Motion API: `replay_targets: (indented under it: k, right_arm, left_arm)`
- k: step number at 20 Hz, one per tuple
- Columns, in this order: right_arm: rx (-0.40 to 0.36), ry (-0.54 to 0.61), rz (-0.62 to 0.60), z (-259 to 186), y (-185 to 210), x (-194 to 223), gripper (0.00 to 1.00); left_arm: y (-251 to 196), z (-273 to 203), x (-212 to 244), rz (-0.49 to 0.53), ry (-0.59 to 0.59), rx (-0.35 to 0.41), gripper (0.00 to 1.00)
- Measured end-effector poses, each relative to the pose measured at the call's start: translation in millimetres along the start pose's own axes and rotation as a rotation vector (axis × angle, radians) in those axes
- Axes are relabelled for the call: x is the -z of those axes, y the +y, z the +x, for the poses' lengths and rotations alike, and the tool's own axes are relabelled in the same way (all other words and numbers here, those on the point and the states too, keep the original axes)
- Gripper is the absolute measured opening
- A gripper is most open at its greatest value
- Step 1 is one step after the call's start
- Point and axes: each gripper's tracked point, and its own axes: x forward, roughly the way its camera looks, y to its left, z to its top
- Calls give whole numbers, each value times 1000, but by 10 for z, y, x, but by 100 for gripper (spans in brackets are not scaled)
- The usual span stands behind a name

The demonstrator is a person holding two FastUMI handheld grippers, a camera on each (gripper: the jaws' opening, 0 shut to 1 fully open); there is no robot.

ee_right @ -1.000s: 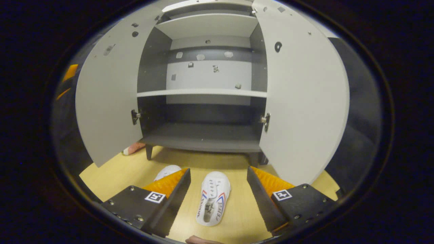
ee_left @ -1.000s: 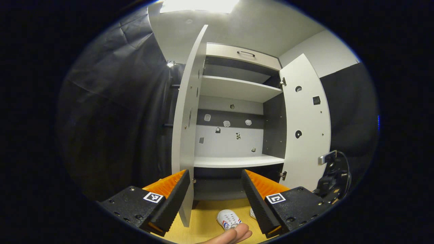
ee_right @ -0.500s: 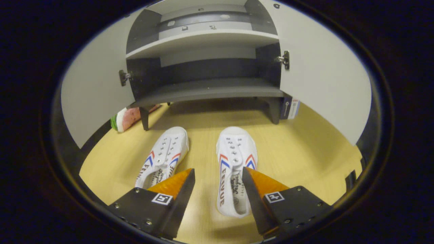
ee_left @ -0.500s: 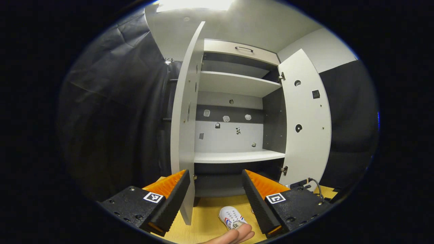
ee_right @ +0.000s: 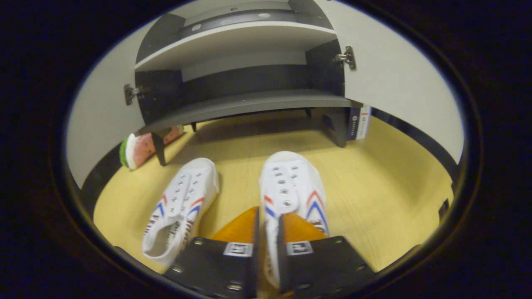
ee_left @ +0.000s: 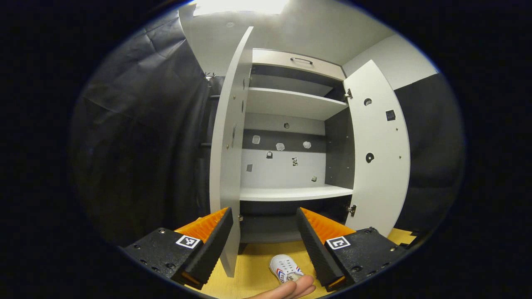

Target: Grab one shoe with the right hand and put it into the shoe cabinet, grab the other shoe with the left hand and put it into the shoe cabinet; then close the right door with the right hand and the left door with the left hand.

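Gripping right shoe [ee_right: 291, 187] — right gripper [ee_right: 267, 224] closed on its side wall | left gripper [ee_left: 264, 230] open, facing cabinet [ee_left: 291, 193] | left shoe [ee_right: 183, 207] on floor [ee_right: 374, 199]

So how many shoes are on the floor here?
2. One shoe lies right of centre, the right claw shut on its side wall. The other shoe lies to its left, untouched. None sits in the cabinet.
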Motion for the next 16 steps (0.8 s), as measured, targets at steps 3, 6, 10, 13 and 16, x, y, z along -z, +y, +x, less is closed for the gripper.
replay_targets:
  k: [3,6,10,13,16]
  right_arm:
    - [-35,-30,75,-34,33,-14,4]
    - [-86,-109,147,-97,-37,-103,4]
    - [-132,-141,196,-219,-137,-170,4]
    - [-142,-166,170,-313,-141,-215,4]
    - [-153,-201,155,-461,-116,-319,4]
  left_arm:
    - [-101,-39,-17,16,-17,20,94]
    - [-88,-79,11,60,-4,7,94]
    - [-55,-123,105,89,26,-10,94]
    - [-44,-146,190,81,46,-5,94]
    - [-8,-146,225,76,53,-2,94]
